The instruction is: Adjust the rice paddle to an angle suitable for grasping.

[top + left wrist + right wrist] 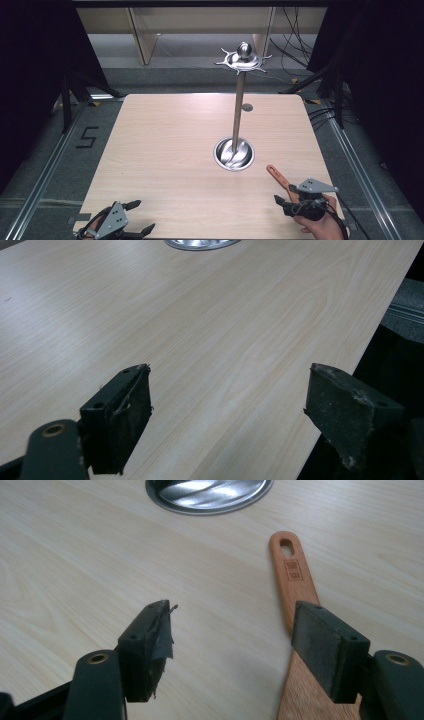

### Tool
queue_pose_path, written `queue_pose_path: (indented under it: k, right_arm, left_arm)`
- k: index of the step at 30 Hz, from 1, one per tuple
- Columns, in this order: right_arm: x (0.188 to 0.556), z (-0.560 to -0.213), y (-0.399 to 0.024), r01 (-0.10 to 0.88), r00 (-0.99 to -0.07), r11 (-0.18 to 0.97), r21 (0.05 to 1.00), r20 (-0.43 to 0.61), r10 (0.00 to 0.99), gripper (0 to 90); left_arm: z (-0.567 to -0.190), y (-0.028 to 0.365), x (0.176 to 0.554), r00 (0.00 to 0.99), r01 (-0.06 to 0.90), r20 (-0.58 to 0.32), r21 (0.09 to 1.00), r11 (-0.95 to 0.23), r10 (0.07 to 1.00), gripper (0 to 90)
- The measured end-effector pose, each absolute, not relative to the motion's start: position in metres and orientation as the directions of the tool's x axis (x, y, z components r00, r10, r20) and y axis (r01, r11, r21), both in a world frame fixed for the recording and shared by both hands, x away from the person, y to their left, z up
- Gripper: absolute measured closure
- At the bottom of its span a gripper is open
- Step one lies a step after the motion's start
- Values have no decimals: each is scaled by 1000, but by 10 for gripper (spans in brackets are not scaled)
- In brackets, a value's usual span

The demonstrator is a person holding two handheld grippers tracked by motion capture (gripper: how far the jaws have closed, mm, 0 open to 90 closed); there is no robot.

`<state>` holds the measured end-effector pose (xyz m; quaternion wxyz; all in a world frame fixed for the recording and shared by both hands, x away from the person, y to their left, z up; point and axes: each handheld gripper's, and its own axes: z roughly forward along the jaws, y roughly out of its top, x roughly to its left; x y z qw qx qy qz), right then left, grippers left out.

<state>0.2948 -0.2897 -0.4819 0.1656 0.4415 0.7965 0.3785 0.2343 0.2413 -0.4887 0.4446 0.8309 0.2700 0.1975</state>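
Nearby, wooden spatula (295, 590) flat on table (165, 150), right gripper (240, 640) jaws wide beside it; left gripper (227, 405) jaws wide

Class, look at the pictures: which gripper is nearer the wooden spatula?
The right gripper. It sits over the spatula, one jaw above the blade, jaws open. The left gripper is open too, far across the table at its near left corner.

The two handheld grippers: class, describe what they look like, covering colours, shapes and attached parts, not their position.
The left gripper and right gripper each have two black, blocky jaws with worn, frayed pads and brass-ringed holes in the arms. Each carries a grey three-cornered plate on top. A black cable trails from the right one.
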Motion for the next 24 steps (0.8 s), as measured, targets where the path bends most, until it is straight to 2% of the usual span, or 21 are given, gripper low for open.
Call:
queue_pose_path:
  k: [2,3,8,16,17,18,20,22,24]
  right_arm:
    - [299,-481,-288,577,-566,337,744,68,821,336]
    - [302,-479,-284,606,-551,328,724,85,830,336]
    - [312,-477,-285,584,-576,366,724,52,816,335]
    - [326,-474,-287,614,-559,381,691,40,828,313]
    - [328,-474,-288,601,-563,401,691,11,826,312]
    - [327,-472,-287,633,-549,392,668,30,835,309]
    - [329,-472,-288,623,-557,408,667,11,831,308]
    - [331,-476,-285,642,-523,367,673,35,852,310]
    - [333,-472,-287,666,-534,392,635,39,844,319]
  left_arm:
    - [-488,242,235,776,273,90,845,-460,625,178]
    - [-488,242,235,779,266,96,844,-465,620,178]
    - [-489,242,234,770,270,92,849,-454,631,178]
    - [-489,242,234,770,281,78,850,-446,634,178]
    - [-489,242,235,769,270,92,850,-452,632,178]
    - [-489,242,235,770,270,92,849,-454,631,178]
    - [-489,242,235,769,273,88,851,-449,634,178]
    - [-490,241,235,766,278,77,856,-437,639,178]
    - [-489,242,235,767,272,87,853,-446,635,178]
